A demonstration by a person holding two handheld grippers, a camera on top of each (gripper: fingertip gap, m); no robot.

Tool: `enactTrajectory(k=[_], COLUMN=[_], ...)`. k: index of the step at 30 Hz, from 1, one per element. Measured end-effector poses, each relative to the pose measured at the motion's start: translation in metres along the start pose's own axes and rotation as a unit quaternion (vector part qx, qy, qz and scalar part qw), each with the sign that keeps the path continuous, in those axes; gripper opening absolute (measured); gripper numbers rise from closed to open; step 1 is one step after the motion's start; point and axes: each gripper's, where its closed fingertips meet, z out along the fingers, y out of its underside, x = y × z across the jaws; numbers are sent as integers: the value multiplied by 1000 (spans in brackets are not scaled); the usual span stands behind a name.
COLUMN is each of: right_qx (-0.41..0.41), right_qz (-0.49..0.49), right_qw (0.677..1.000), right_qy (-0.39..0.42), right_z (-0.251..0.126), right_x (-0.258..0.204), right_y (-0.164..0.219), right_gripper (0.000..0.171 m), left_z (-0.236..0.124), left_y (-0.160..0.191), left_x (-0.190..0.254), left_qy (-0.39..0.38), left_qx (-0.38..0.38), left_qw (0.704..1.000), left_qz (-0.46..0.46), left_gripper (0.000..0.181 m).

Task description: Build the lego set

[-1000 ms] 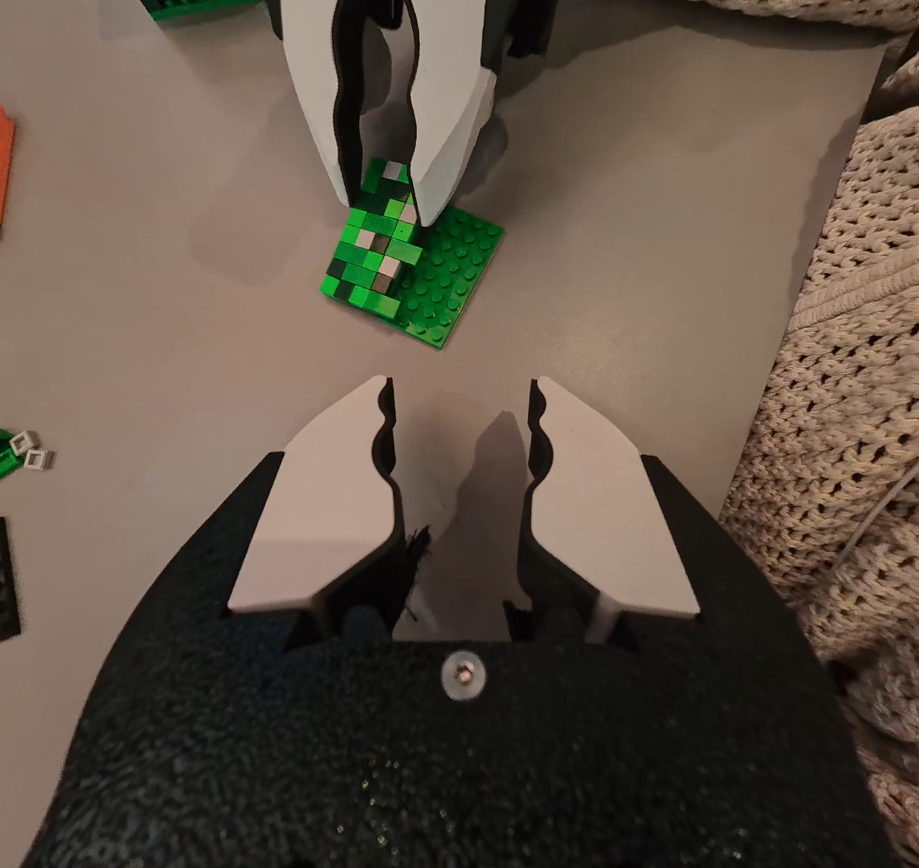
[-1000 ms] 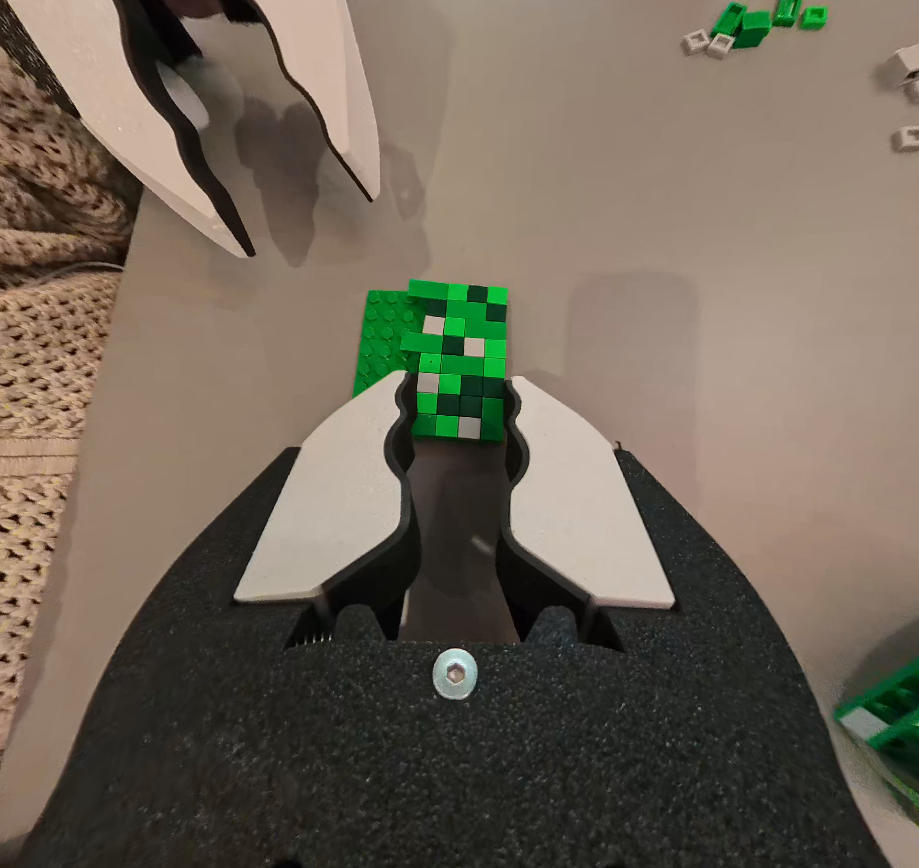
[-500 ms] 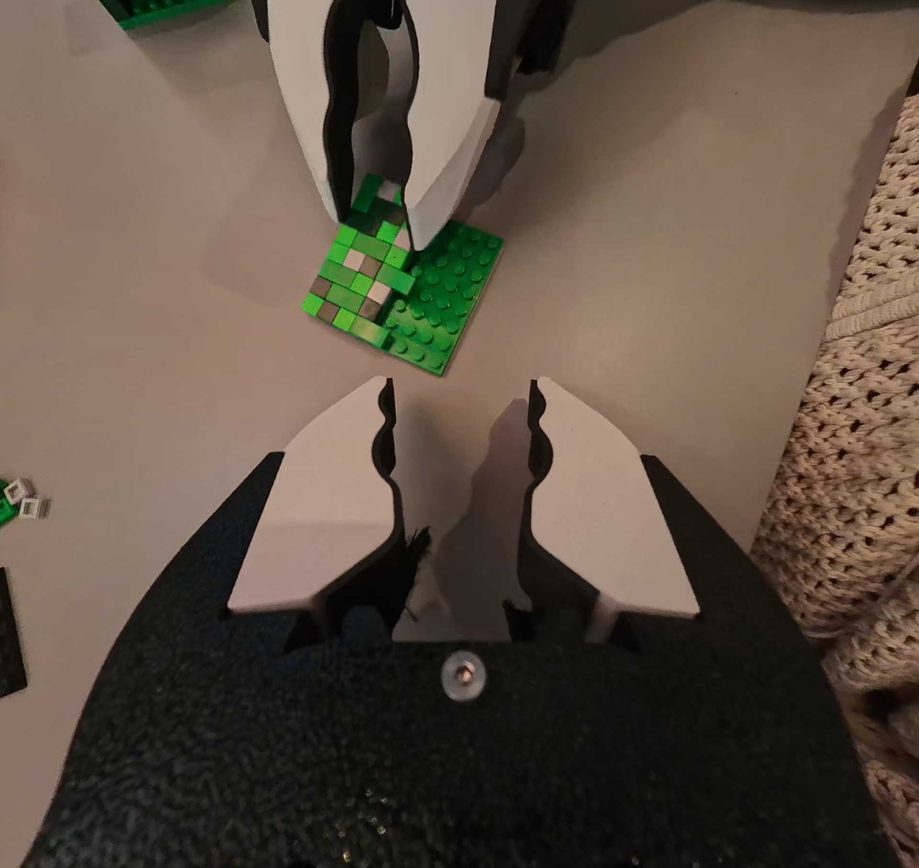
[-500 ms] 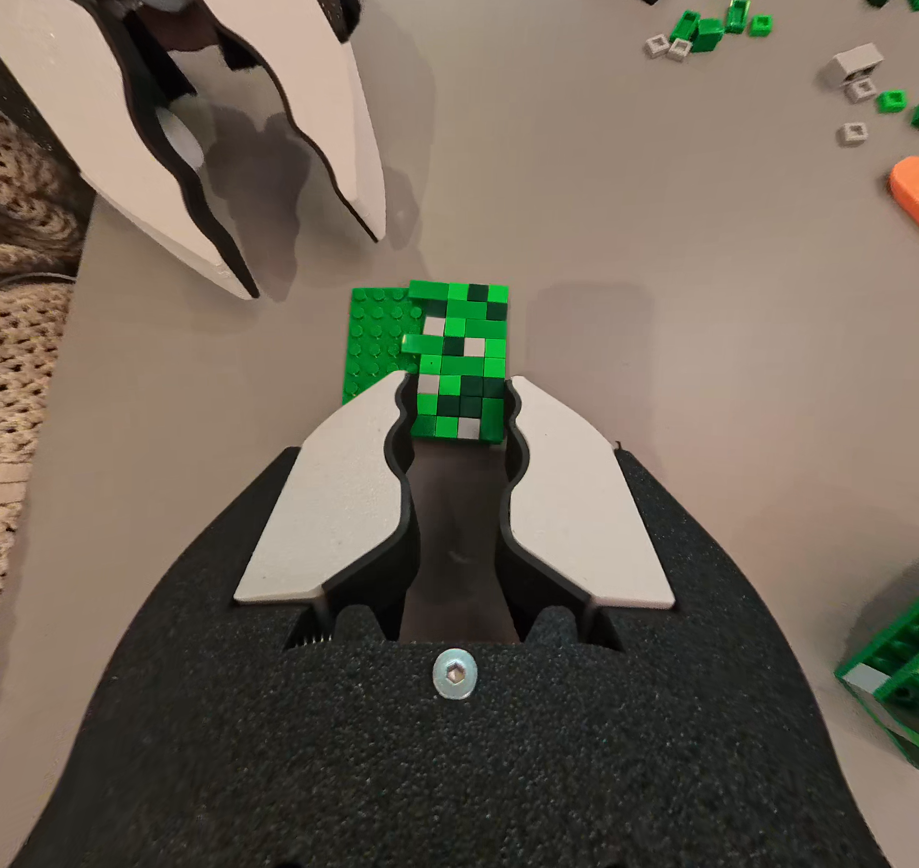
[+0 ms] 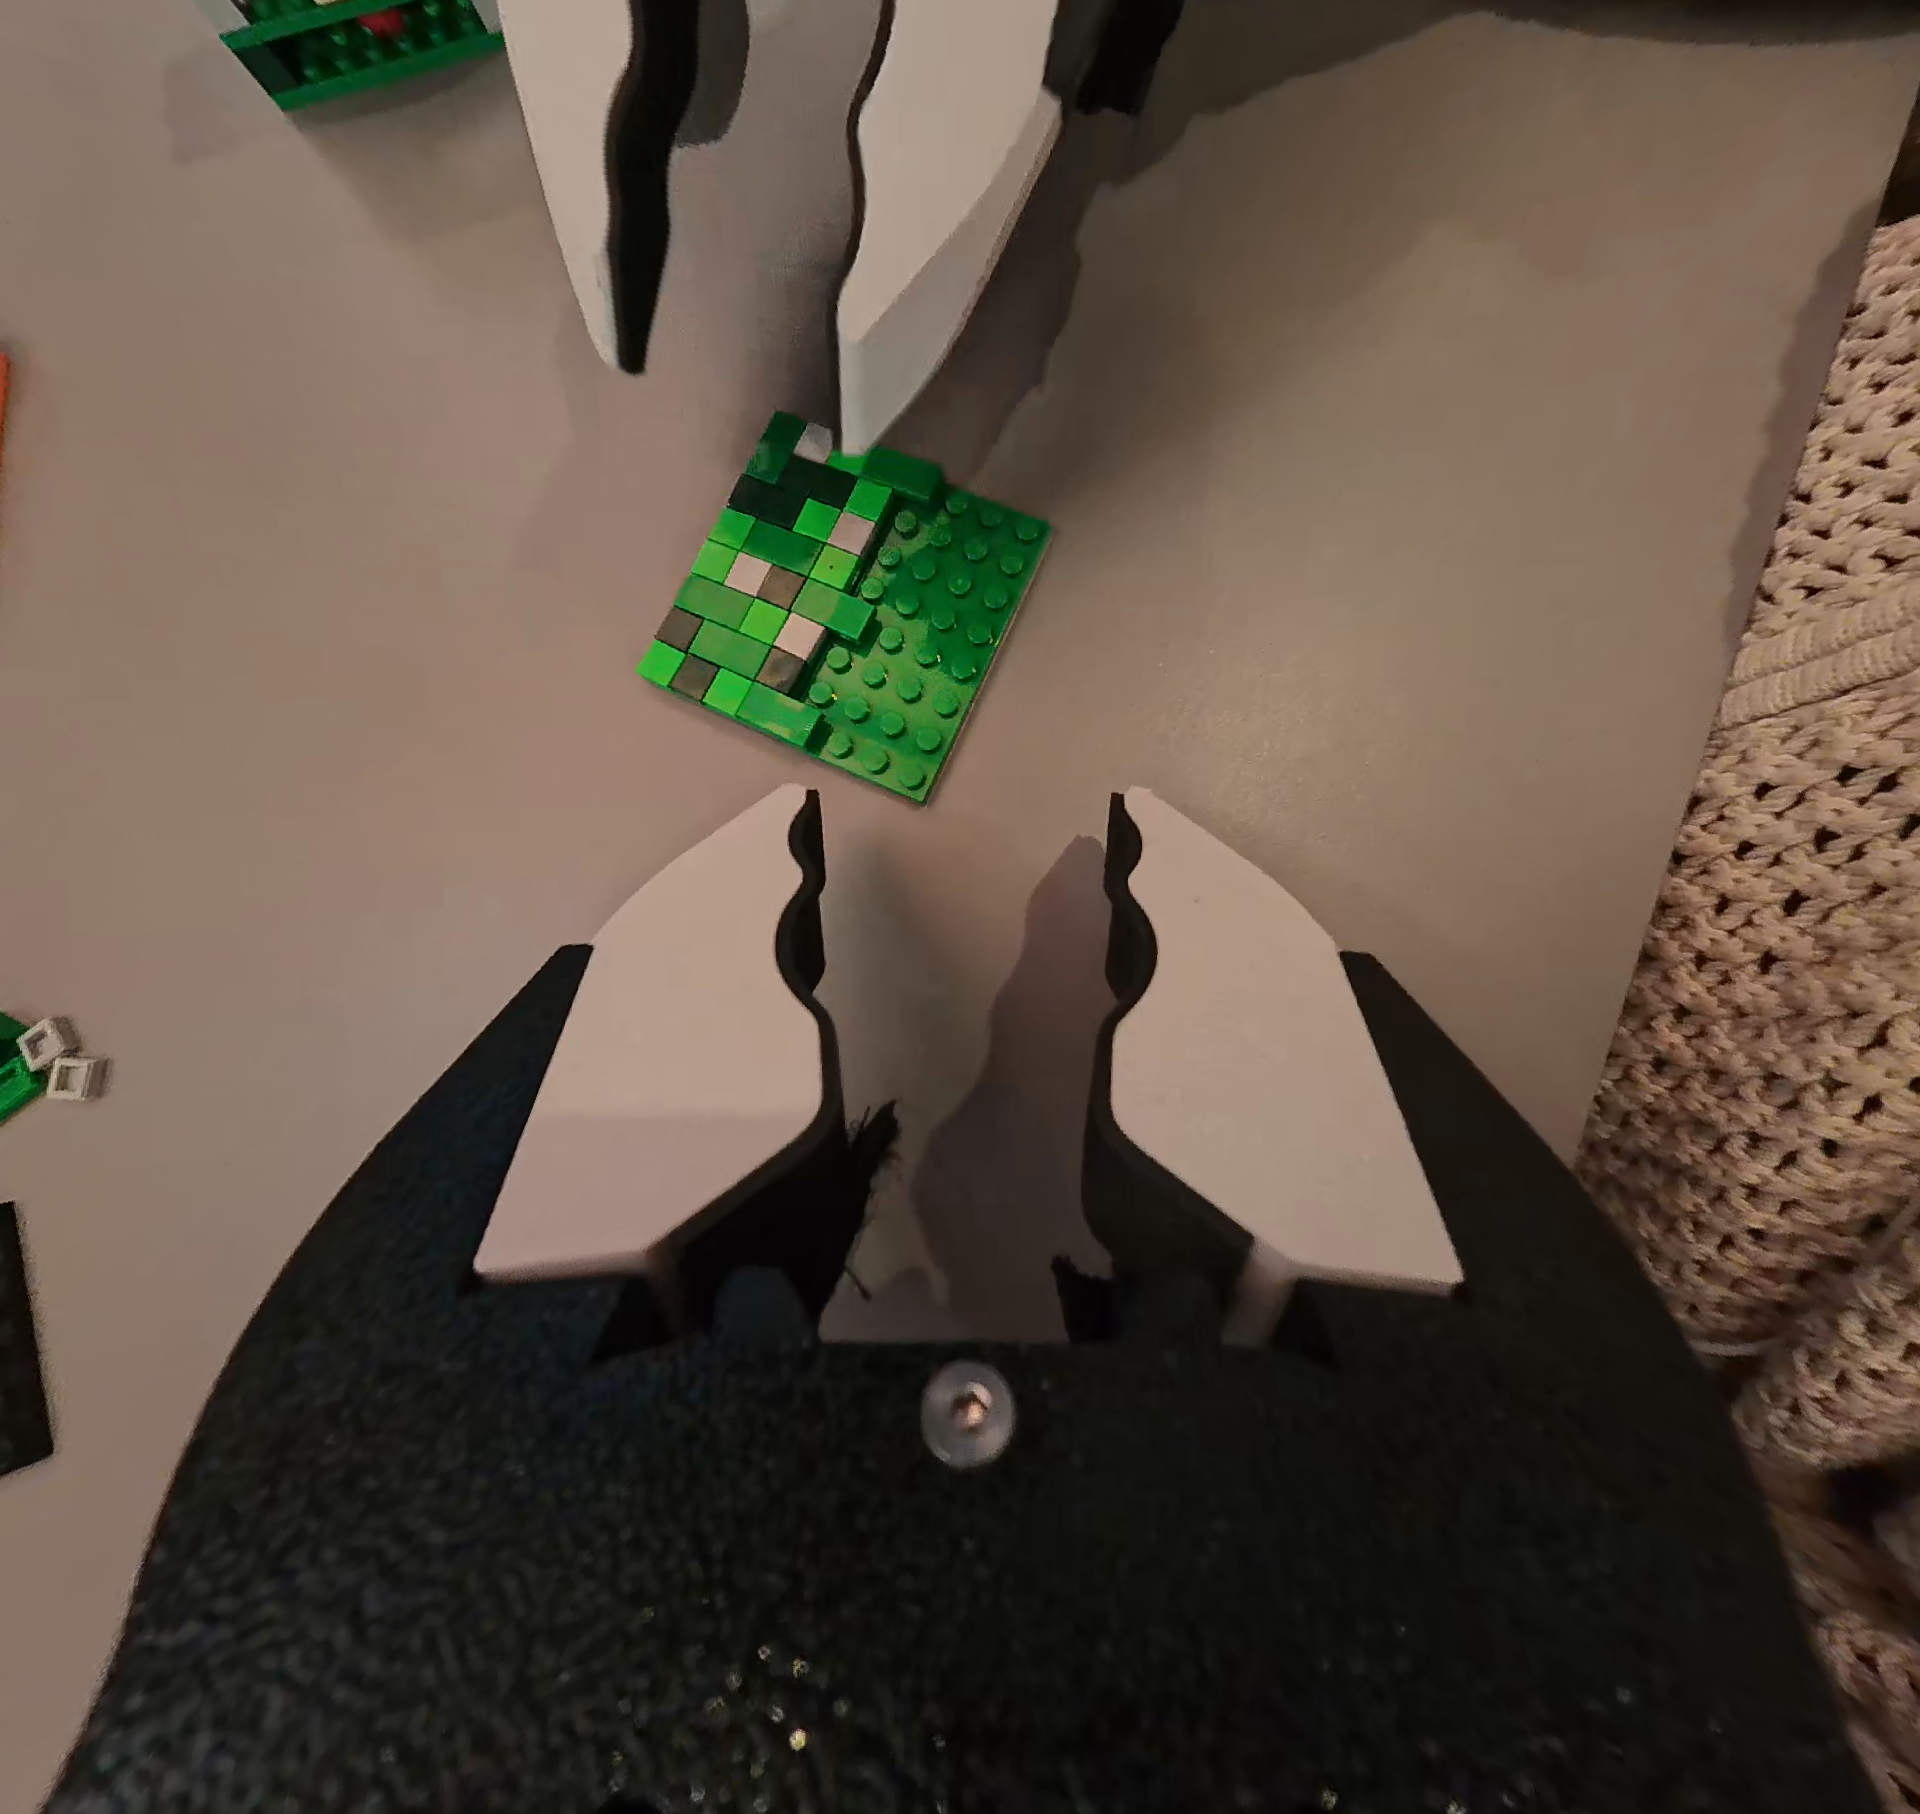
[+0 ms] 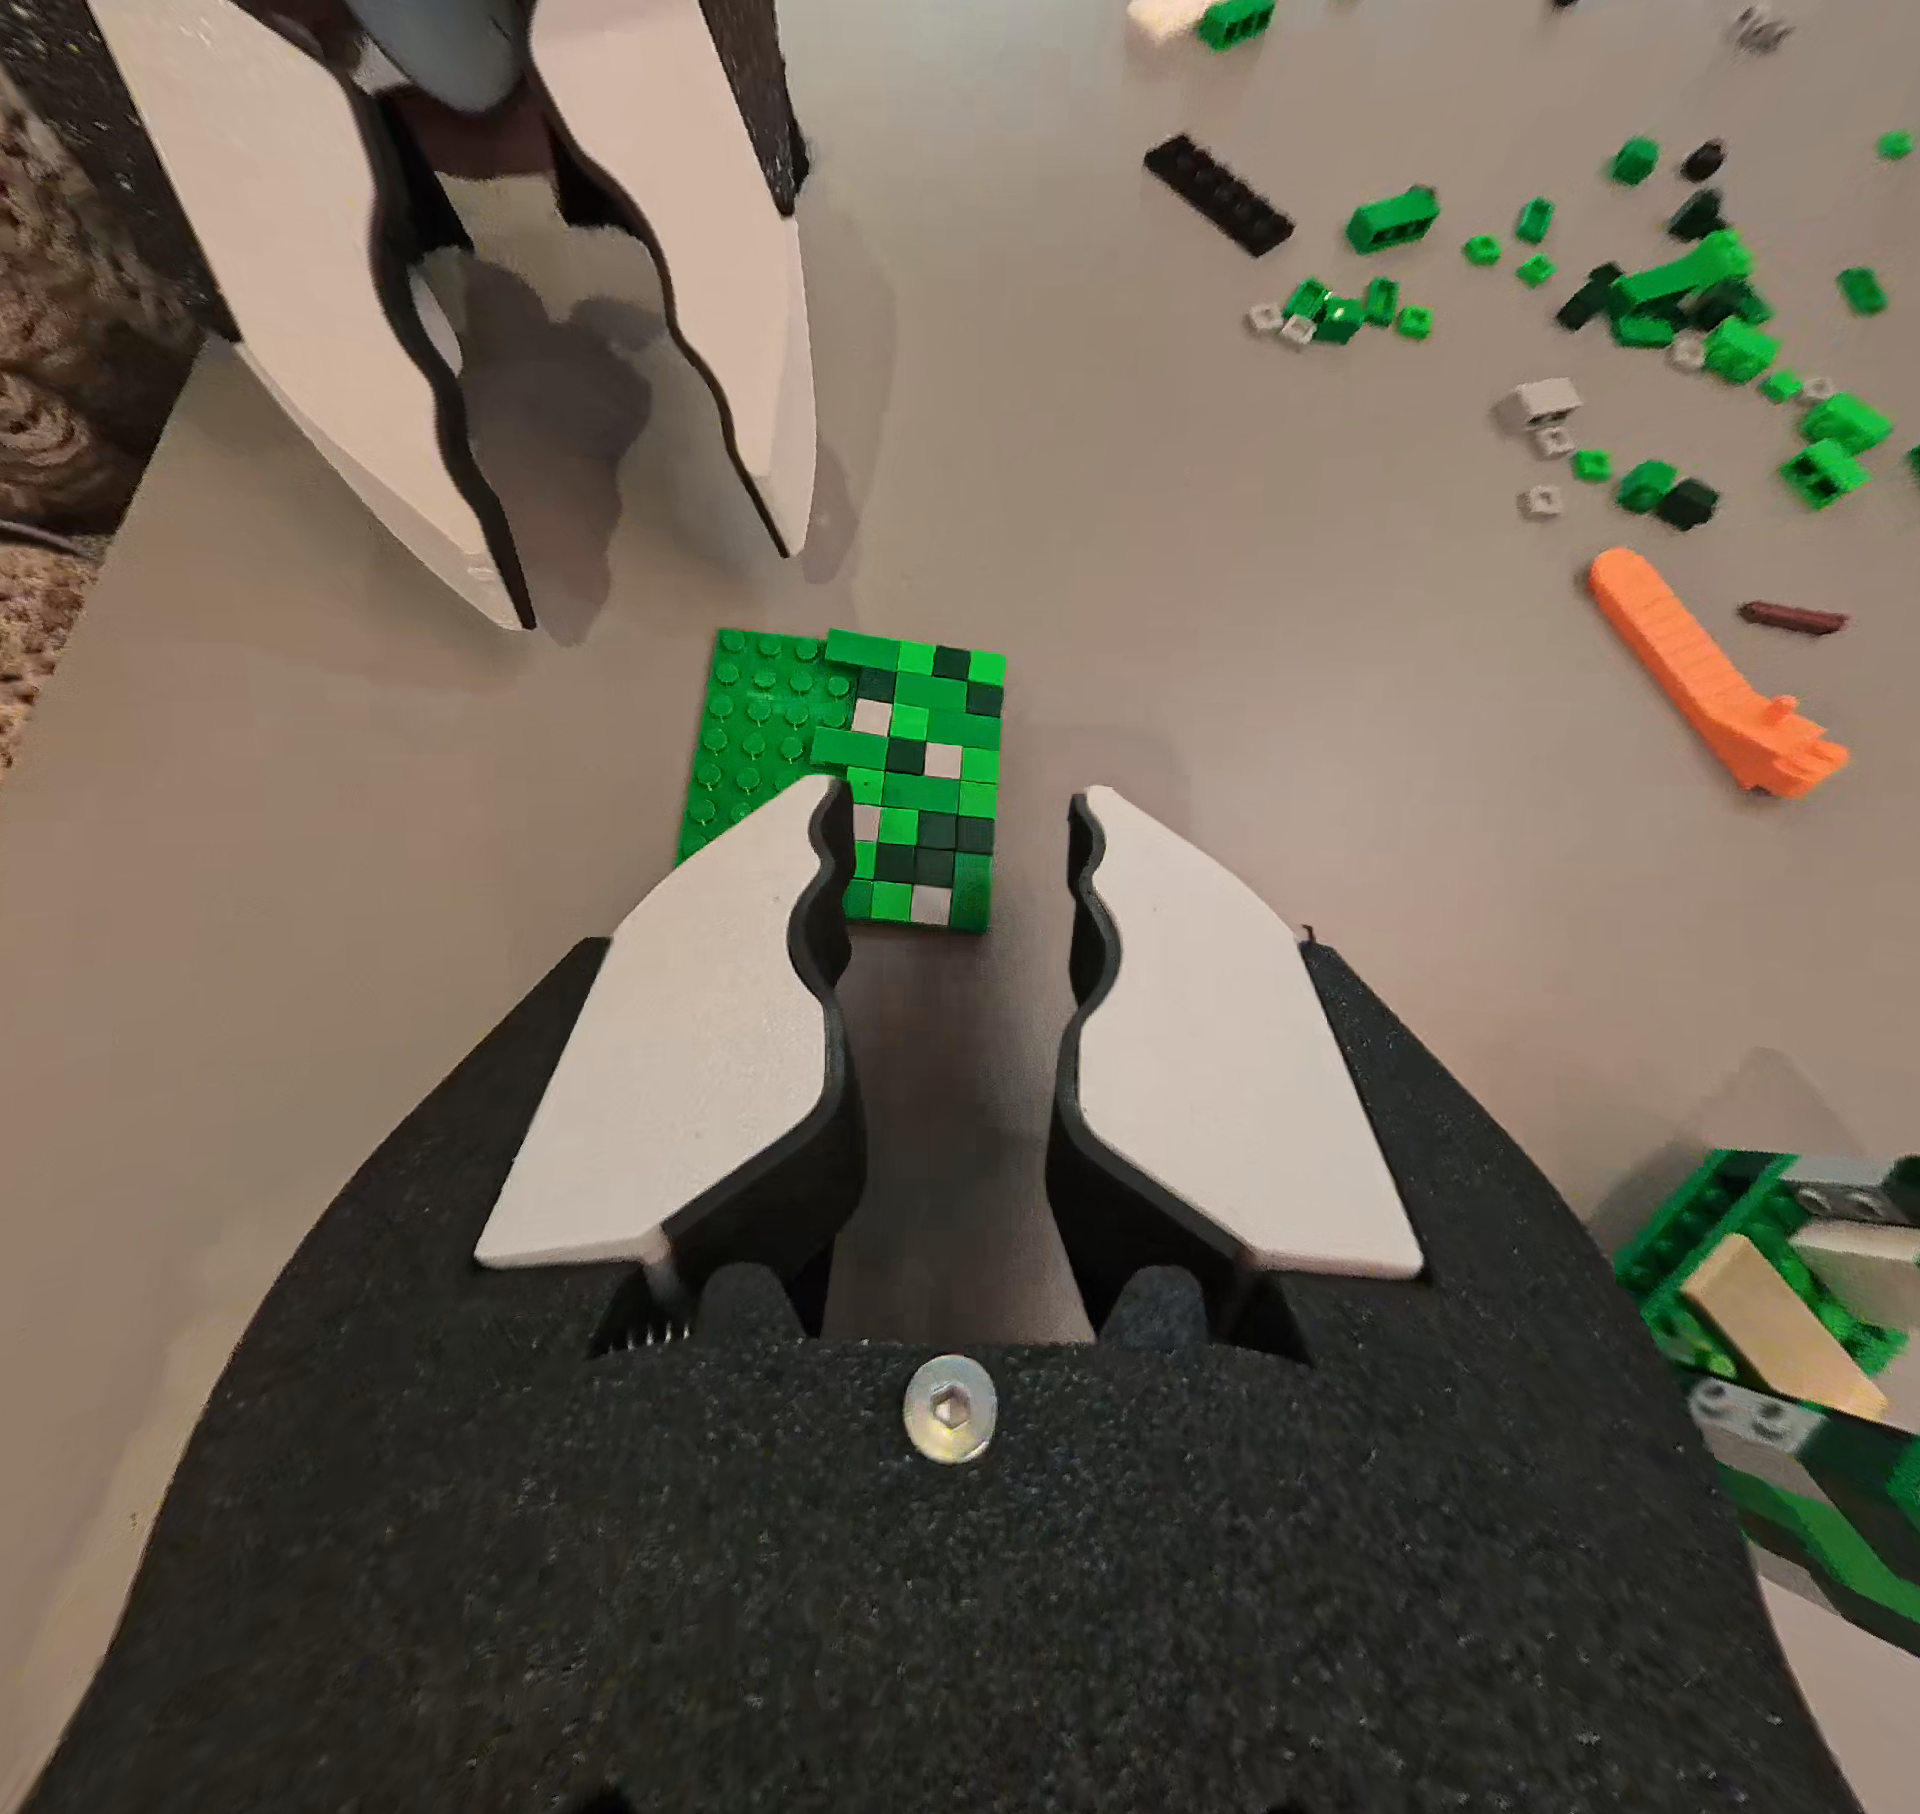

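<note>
The right hand-held gripper [image 6: 951,808] hangs just over the near edge of the square green studded plastic baseplate [image 6: 753,725], its white fingers apart and holding nothing. The left hand-held gripper [image 5: 961,808] waits at the plate's opposite edge, also apart and empty.

The next tile probably comes from the scatter of small loose green, grey and black bricks [image 6: 1662,310] far right on the pale grey counter [image 6: 1247,621]. Pinch one squarely by its sides, lower it flat over the bare studs beside the finished columns, and let the free tool brace the plate against sliding.

The plate lies flat mid-counter, about half covered by a smooth mosaic of light green, dark green and grey tiles [image 6: 925,777]; whether all tiles sit flush is hard to tell.
</note>
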Motion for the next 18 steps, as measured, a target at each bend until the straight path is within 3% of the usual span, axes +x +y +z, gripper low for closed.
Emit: enactTrajectory(k=[9,18], right_qx=[12,-34], right_qz=[-45,-108], right_qw=[998,993], right_qy=[-39,-42], right_z=[-10,-3], right_x=[-29,-51], right_y=[11,22], right_gripper=[62,65], left_z=[-1,18], left_y=[-15,-3], left_x=[-1,-4], left_qy=[1,13], left_qx=[33,-51], left_qw=[998,995], left_qz=[45,81], left_gripper=[63,72])
